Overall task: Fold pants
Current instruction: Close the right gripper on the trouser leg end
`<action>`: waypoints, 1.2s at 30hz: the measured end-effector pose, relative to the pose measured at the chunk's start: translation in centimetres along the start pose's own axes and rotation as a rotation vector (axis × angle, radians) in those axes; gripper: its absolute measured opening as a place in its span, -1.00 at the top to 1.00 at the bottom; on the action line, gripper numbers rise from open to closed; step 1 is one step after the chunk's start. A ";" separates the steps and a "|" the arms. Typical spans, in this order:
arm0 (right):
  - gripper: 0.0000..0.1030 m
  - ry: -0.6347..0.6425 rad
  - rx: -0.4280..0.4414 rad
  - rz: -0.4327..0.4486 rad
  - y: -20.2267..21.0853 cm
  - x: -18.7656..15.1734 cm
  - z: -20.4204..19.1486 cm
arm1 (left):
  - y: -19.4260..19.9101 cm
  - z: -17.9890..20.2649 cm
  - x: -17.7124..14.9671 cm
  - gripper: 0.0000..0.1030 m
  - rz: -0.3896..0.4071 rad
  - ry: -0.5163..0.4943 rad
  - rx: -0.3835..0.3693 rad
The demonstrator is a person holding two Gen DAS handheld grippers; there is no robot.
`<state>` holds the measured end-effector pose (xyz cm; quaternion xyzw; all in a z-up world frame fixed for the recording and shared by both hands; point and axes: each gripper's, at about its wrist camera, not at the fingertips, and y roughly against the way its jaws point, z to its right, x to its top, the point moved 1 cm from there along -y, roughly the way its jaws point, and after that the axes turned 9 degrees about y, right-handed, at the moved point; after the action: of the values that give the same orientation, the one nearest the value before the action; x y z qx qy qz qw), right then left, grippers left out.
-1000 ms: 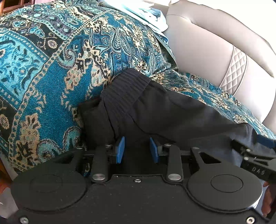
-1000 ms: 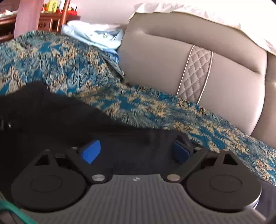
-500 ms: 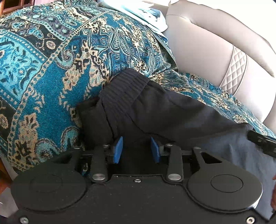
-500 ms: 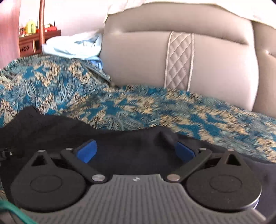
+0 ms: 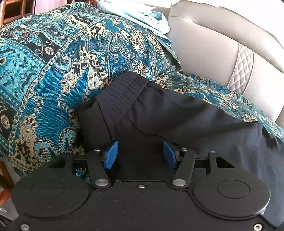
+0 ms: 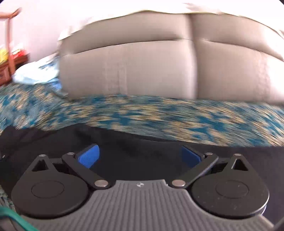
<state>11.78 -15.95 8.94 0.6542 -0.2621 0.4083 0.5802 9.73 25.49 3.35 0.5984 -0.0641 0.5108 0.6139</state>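
Observation:
Black pants [image 5: 159, 110] lie on a teal patterned throw [image 5: 44, 71] over a sofa, ribbed waistband [image 5: 122, 92] at the upper left, legs running off to the right. My left gripper [image 5: 140, 154] hovers at the waist end; its jaws are opening, blue pads apart, dark cloth lying between them without being pressed. In the blurred right wrist view the pants [image 6: 142, 142] stretch across the foreground. My right gripper [image 6: 140, 156] stands wide open just above the cloth, gripping nothing.
A grey leather sofa back [image 5: 221, 53] [image 6: 142, 71] rises behind the throw. Light blue folded laundry [image 5: 142, 14] [image 6: 35, 74] sits at the far end of the seat. Wooden furniture [image 6: 8, 58] stands at the far left.
My left gripper's pads have spread apart and let go of the waist cloth. My right gripper swept to the right along the pants; it has left the left wrist view, and its own view is blurred.

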 end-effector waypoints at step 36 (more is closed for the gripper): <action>-0.91 -1.176 -0.473 -0.015 14.1 -18.2 34.5 | -1.7 2.9 -0.5 -0.84 0.028 -0.033 0.100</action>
<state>-1.42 -54.59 1.57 0.6251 -0.6158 -0.0925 0.4707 12.22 23.27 2.66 0.6356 -0.0572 0.5121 0.5749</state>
